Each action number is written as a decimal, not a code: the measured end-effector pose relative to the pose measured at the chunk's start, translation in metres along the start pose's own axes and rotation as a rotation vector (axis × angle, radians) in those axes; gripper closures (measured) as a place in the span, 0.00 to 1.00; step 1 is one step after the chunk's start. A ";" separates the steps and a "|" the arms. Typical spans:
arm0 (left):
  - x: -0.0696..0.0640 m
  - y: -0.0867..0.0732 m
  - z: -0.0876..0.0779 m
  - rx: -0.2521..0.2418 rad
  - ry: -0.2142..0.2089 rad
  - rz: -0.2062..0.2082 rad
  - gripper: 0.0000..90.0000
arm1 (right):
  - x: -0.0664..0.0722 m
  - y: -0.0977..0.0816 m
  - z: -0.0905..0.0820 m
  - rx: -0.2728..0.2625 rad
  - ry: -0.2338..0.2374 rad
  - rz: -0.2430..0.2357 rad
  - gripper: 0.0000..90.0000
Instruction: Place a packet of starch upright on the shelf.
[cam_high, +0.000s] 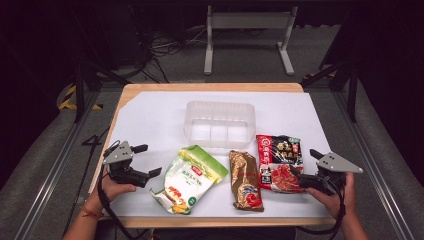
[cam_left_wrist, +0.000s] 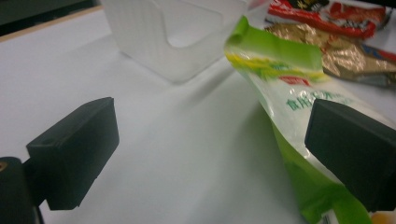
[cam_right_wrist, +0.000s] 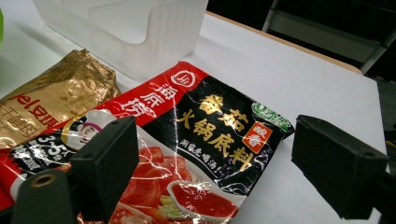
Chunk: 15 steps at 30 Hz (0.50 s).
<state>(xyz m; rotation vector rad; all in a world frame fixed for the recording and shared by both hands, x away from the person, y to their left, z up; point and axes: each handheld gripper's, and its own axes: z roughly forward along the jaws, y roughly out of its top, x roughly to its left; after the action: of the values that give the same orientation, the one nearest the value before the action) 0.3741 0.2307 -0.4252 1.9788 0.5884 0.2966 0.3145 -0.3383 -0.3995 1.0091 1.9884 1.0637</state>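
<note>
A: Where do the packets lie?
B: Just before the clear bin: green pouch, gold bag, hotpot-base packet.
A: And each hand-held gripper?
B: Left hand-held gripper and right hand-held gripper both gape, empty.

In the left gripper view the green pouch runs off the bottom edge, partly hidden behind one jaw, and its print is blurred. In the right gripper view the red-and-black sauce packet is cut at the bottom, and the gold packet at the left.
</note>
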 end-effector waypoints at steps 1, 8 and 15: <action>0.001 -0.001 0.002 0.011 -0.025 -0.014 0.06 | -0.001 -0.001 0.000 0.001 0.003 0.005 0.17; 0.004 -0.002 0.008 0.049 -0.094 -0.040 0.08 | 0.001 -0.002 0.005 0.026 0.020 0.007 0.18; 0.011 0.016 0.028 0.109 -0.171 -0.033 0.09 | 0.003 -0.004 0.005 0.043 0.032 0.014 0.18</action>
<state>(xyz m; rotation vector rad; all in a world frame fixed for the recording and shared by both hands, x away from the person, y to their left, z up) 0.4005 0.2093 -0.4249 2.0725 0.5363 0.0751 0.3154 -0.3352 -0.4057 1.0361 2.0403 1.0545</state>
